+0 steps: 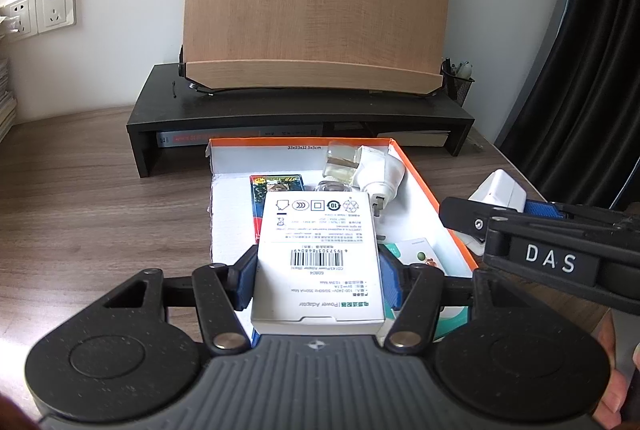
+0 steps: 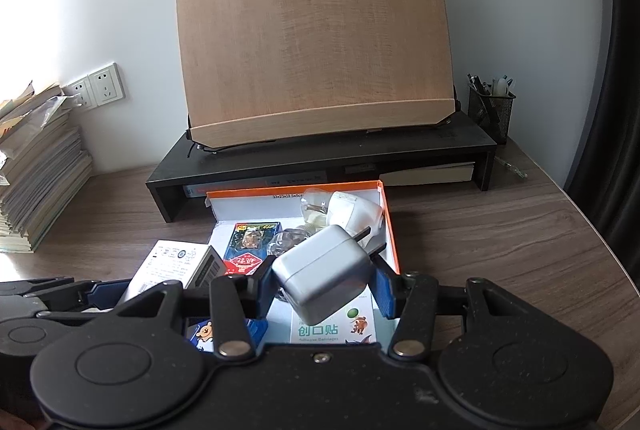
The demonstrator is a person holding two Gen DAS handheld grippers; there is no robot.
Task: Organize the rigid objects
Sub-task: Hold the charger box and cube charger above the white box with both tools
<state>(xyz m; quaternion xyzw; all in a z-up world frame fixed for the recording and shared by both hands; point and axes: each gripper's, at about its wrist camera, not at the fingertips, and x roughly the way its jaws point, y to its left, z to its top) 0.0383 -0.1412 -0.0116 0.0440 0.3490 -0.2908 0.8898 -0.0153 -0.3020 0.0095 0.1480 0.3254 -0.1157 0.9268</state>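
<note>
While the left claw clamped the white power adapter box between its blue pads, barcode side up, the box hung above the near part of the open orange-rimmed box, which sat on the wooden counter in front of the black riser shelf along the counter's back edge. The right claw pinched a white charger cube, tilted, with its metal prongs pointing toward the far right wall of the orange-rimmed box; the cube hung over the box's near right part. Inside the box, toward its back wall, lay a white plug adapter and a clear plastic piece touching each other, and a second clear piece lay just in front of them. A red and blue card pack lay flat toward the left side. A bandage packet with green lettering lay on the floor of the box at its near edge, beneath the cube. On the riser stood a tilted wooden book stand, and a black mesh pen cup stood at the riser's right end. Books lay under the riser. A pile of magazines rose at the counter's left edge, beneath two wall sockets. A dark curtain hung past the counter's right edge.
</note>
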